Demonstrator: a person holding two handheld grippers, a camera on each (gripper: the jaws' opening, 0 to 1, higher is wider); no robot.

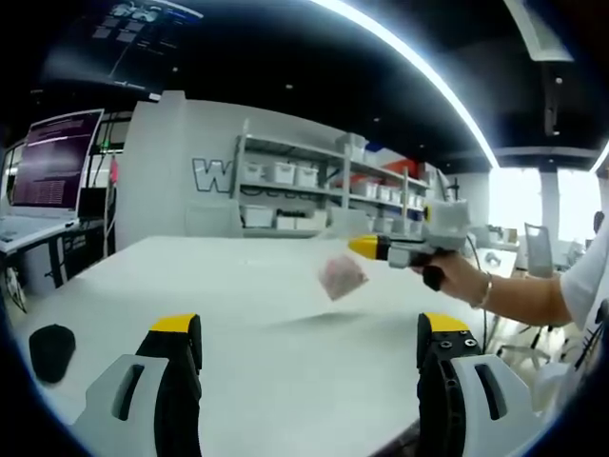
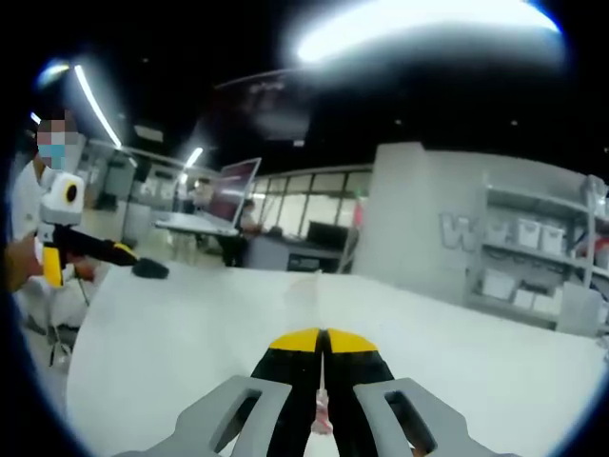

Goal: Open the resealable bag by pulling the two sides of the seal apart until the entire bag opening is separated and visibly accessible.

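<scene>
Early step, by the look of it: bag (image 1: 341, 277) lifted clear above the table (image 1: 257, 352), hanging from the right gripper (image 1: 366, 248), seal not visibly parted. In the right gripper view, right gripper (image 2: 322, 335) jaws pressed together on a thin edge of bag (image 2: 322, 411) showing between them. In the left gripper view, left gripper (image 1: 309, 333) jaws spread wide with nothing between, low over the table and well apart from the bag. Dark object (image 1: 51, 350) lying on the table off beside the left jaw. Next, probably: bring the left gripper up to the bag, pinch the opposite lip of the seal, then pull both sides apart along the full opening. Fine aim needed; film thin and limp.
</scene>
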